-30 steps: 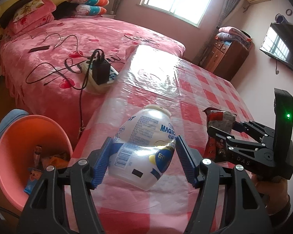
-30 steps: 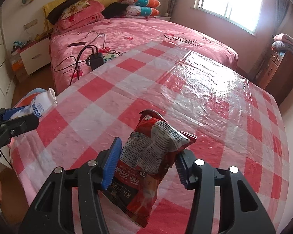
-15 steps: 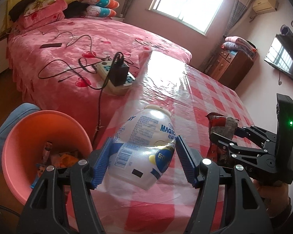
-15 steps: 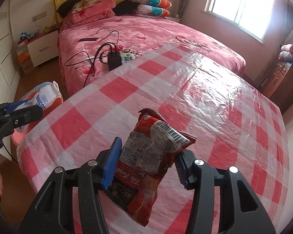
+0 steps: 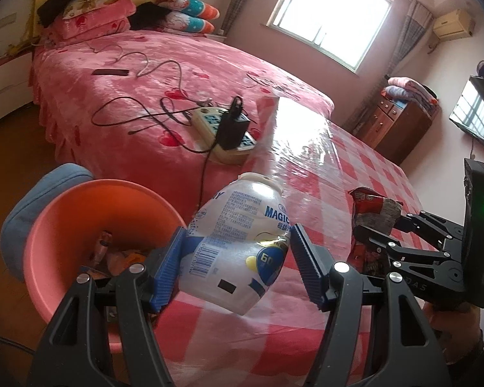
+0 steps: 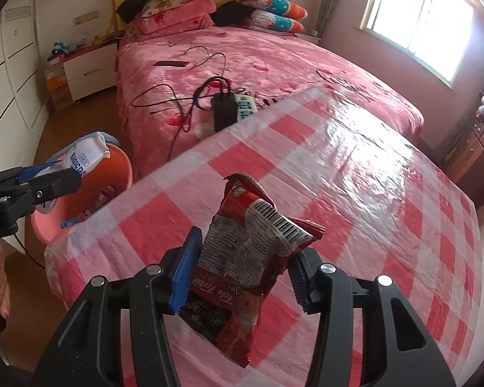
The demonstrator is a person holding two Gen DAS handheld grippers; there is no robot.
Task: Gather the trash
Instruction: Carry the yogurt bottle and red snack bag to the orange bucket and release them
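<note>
1. Plastic bottle [image 5: 238,245], crushed, is clamped in my left fingers [image 5: 169,271] above the desk [image 5: 364,174] edge, just beside the orange bin [image 5: 80,213].
2. My right fingers [image 6: 185,274] grip a red wrapper [image 6: 255,258] over the checked desk.

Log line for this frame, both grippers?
left gripper: holds bottle, near bin | right gripper: holds snack bag, above table

Two grippers are seen — the left [image 5: 235,266] and the right [image 6: 240,272]. One bottle [image 5: 238,242], one snack bag [image 6: 251,258] and one pink bin [image 5: 80,213] are counted. One bed [image 6: 274,61], one power strip [image 5: 224,133] and one checked table [image 6: 355,177] are counted — and one window [image 5: 329,16].
</note>
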